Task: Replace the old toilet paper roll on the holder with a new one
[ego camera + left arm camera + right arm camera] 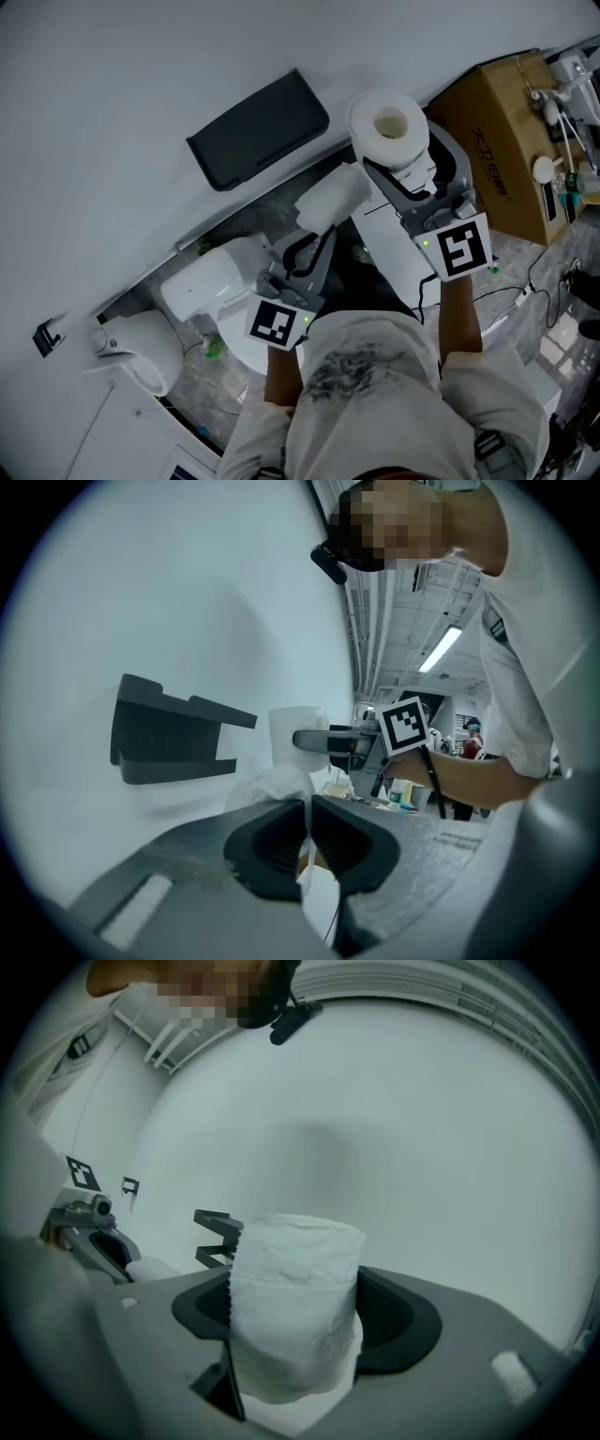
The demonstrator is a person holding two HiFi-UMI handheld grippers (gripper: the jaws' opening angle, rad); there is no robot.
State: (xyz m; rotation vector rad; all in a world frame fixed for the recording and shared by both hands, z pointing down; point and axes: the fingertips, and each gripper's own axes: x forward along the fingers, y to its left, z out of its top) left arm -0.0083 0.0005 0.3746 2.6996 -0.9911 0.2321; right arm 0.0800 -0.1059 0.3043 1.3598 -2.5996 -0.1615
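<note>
A black toilet paper holder (258, 127) hangs on the white wall with nothing on it; it also shows in the left gripper view (169, 728) and the right gripper view (217, 1237). My right gripper (398, 167) (295, 1302) is shut on a full white toilet paper roll (389, 127) (295, 1307), held upright to the right of the holder. My left gripper (323, 234) (307, 810) is shut on a squashed white wad of paper (333, 199) (277, 785), below and right of the holder. The right gripper's marker cube (408, 726) appears beyond it.
A white toilet (202, 281) stands below the holder at the lower left. A brown cardboard box (497, 141) with bottles and clutter beside it sits at the right. A small black hook (42, 337) is fixed to the wall at the far left.
</note>
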